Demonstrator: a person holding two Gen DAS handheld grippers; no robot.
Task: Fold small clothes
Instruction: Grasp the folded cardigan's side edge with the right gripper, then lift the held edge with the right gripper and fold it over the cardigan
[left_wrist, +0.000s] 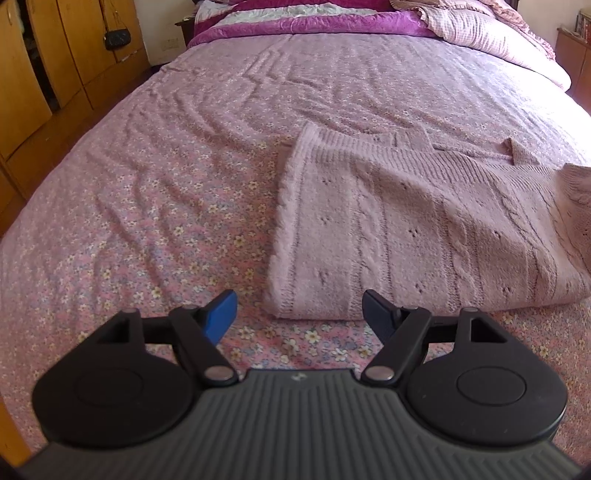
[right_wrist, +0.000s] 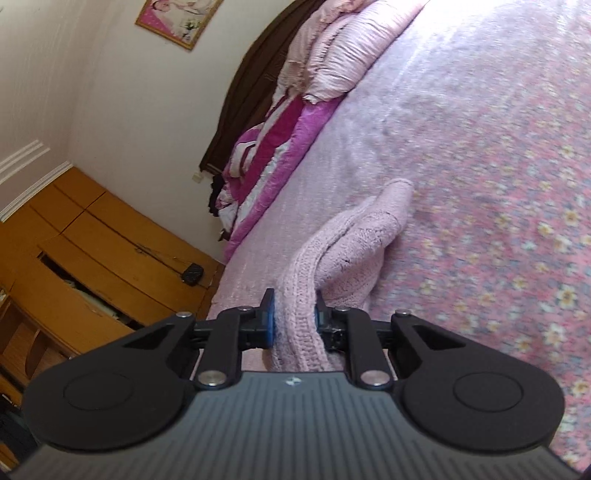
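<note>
A pale pink knitted sweater (left_wrist: 424, 225) lies partly folded on the flowered bed sheet (left_wrist: 147, 206). My left gripper (left_wrist: 299, 306) hovers open just before the sweater's near left corner, with nothing between its blue pads. In the right wrist view my right gripper (right_wrist: 293, 314) is shut on a ribbed edge of the sweater (right_wrist: 306, 291). That part is lifted off the bed and drapes back toward the sheet (right_wrist: 498, 184). At the right edge of the left wrist view a raised fold of the sweater (left_wrist: 576, 199) shows.
Folded magenta and pink quilts (left_wrist: 314, 18) are piled at the head of the bed. A wooden wardrobe (left_wrist: 44, 74) stands along the bed's left side, with a small black pouch (left_wrist: 117, 38) hanging on it. A framed picture (right_wrist: 177, 18) hangs on the wall.
</note>
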